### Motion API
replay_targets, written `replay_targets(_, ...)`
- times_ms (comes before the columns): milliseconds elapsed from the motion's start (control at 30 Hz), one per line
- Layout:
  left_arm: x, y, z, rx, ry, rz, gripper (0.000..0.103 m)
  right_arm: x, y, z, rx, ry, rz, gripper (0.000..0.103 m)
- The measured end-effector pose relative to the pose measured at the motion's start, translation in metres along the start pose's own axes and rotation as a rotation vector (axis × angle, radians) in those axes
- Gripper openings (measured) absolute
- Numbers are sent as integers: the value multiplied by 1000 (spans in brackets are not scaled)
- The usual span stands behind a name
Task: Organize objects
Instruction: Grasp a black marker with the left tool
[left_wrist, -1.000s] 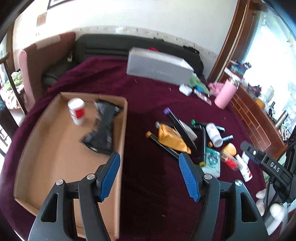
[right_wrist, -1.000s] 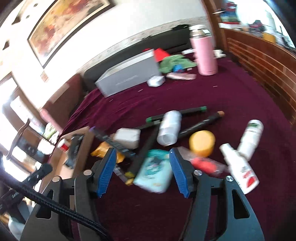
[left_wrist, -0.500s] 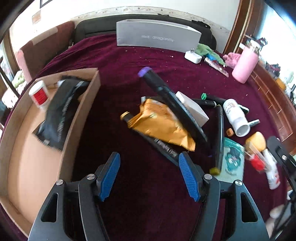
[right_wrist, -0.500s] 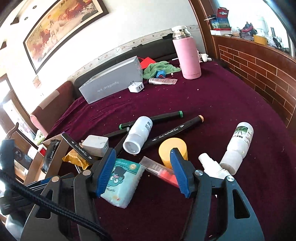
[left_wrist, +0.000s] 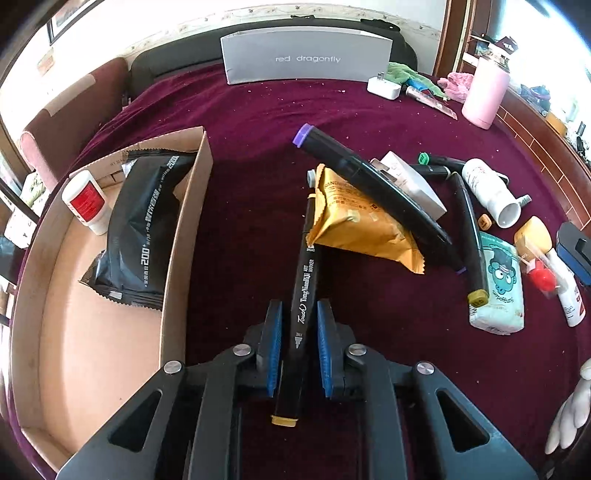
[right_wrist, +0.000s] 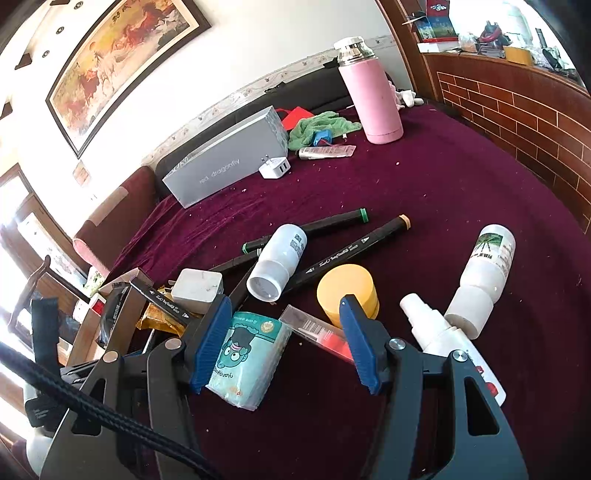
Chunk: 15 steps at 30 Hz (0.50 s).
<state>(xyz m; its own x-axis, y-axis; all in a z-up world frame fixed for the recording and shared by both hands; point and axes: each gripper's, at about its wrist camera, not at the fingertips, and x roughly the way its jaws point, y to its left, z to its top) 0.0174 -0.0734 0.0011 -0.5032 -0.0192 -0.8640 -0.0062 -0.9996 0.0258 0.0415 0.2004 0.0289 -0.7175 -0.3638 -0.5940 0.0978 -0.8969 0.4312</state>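
My left gripper (left_wrist: 299, 306) points steeply down at the maroon cloth, its jaws closing with the blue pads pressed on a black art marker (left_wrist: 304, 273). The marker's far end lies under a yellow packet (left_wrist: 354, 225), which a purple-capped marker (left_wrist: 369, 177) crosses. To the left is a cardboard box (left_wrist: 184, 229) holding a black packet (left_wrist: 144, 221) and a white bottle with a red label (left_wrist: 86, 201). My right gripper (right_wrist: 285, 306) is open above a teal tissue pack (right_wrist: 247, 354) and a clear tube with red contents (right_wrist: 321, 332), touching neither.
Around the right gripper lie a yellow jar (right_wrist: 347, 288), a white bottle (right_wrist: 280, 258), a spray bottle (right_wrist: 436, 328) and more markers (right_wrist: 354, 243). At the back are a grey shoebox (right_wrist: 229, 162), a white charger (right_wrist: 275, 168) and a pink flask (right_wrist: 373, 99). A brick-patterned wall (right_wrist: 517, 110) runs along the right.
My left gripper has dropped from beside the box down to the pile, and its jaws have closed on the black marker. The right gripper has sunk slightly toward the tissue pack.
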Motion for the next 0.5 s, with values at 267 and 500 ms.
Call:
replay_targets(267,3,-12,-1,82,-85,16,11,6,-2,-3,-7,10,-51,60)
replay_targets(500,-36,28,-31,-20,-104,-178,11,4,9,-3,-50,18,-56,60)
